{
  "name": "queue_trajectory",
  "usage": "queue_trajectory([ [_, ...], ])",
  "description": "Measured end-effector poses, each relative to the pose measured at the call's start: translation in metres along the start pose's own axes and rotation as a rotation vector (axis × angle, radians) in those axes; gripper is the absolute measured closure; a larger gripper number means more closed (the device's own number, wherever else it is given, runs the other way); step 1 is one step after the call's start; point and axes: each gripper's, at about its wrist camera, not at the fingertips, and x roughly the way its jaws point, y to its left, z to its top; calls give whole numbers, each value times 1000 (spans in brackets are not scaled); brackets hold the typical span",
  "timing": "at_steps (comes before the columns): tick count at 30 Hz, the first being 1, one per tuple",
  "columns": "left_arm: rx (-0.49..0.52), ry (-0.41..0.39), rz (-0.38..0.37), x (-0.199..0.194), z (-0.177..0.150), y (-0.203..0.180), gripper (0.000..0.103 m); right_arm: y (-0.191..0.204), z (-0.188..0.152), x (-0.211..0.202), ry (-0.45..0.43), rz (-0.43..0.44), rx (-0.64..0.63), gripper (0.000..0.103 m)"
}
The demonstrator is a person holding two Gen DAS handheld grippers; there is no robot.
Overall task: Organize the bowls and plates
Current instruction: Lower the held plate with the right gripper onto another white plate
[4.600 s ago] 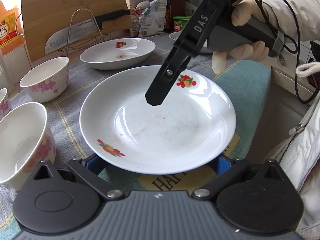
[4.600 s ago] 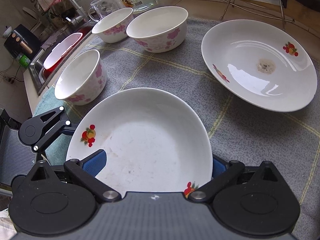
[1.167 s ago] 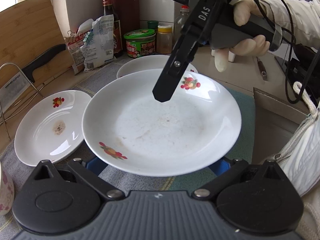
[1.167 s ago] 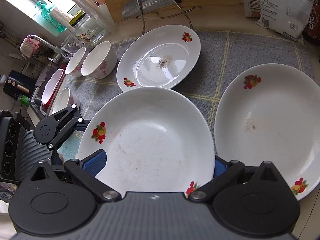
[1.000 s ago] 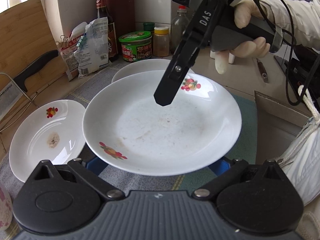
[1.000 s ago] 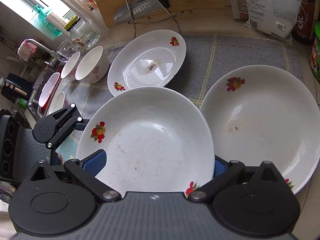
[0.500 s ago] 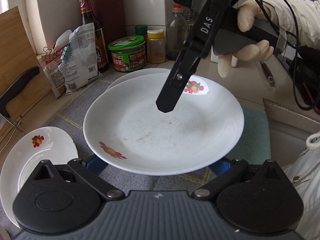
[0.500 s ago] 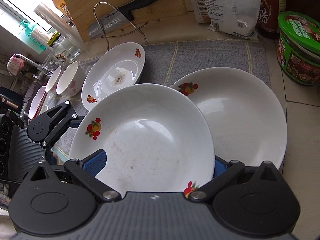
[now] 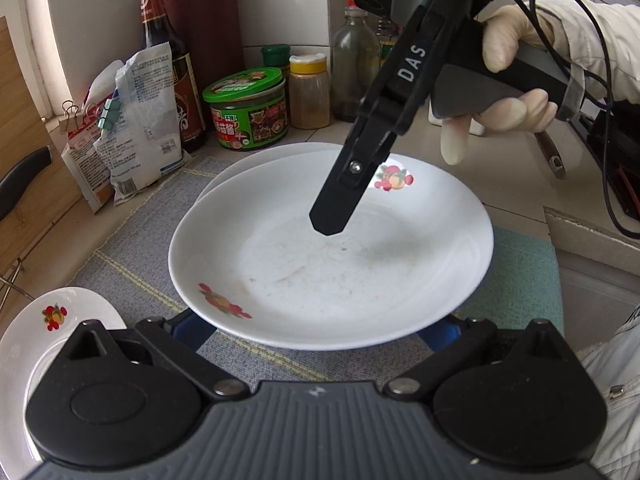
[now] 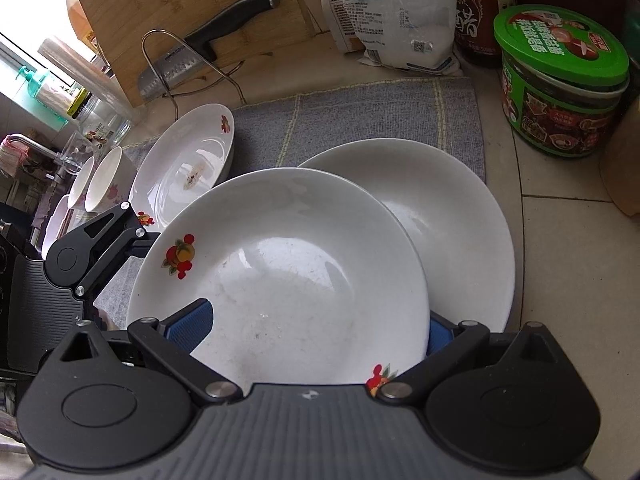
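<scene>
A white plate with fruit prints [image 9: 332, 264] is held in the air between both grippers. My left gripper [image 9: 320, 334] has its blue pads under the near rim. My right gripper [image 10: 308, 332] grips the opposite rim; its upper finger [image 9: 340, 204] lies over the plate. The carried plate [image 10: 288, 276] hovers over a second white plate [image 10: 452, 232] lying on the grey cloth [image 10: 360, 116], whose far rim shows in the left view [image 9: 256, 156]. A third plate [image 10: 188, 164] lies to the left, also in the left view [image 9: 36, 328]. Two pink-flowered bowls [image 10: 104, 180] stand beyond it.
A green-lidded jar [image 10: 560, 80], a sauce bottle [image 9: 168, 64], a spice jar [image 9: 310, 92] and a clipped bag [image 10: 400, 12] stand on the counter behind the cloth. A cleaver in a wire rack [image 10: 188, 64] leans on a wooden board [image 10: 180, 4]. A sink [image 10: 24, 152] lies at far left.
Both grippers have carried the plate to the right across the cloth, from beside the bowls to above the second plate. The grip on it is unchanged.
</scene>
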Motion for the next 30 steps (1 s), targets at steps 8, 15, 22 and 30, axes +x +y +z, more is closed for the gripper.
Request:
queue_trajectory([
  [8, -7, 9, -1, 6, 6, 1, 1, -11, 3, 2, -8, -4, 17, 0],
  [15, -14, 20, -9, 10, 6, 3, 1, -15, 2, 4, 0, -16, 29, 0],
  [22, -28, 25, -13, 14, 7, 4, 1, -14, 1, 5, 4, -42, 24, 0],
  [30, -39, 38, -2, 20, 9, 8, 1, -15, 4, 6, 11, -44, 40, 0],
])
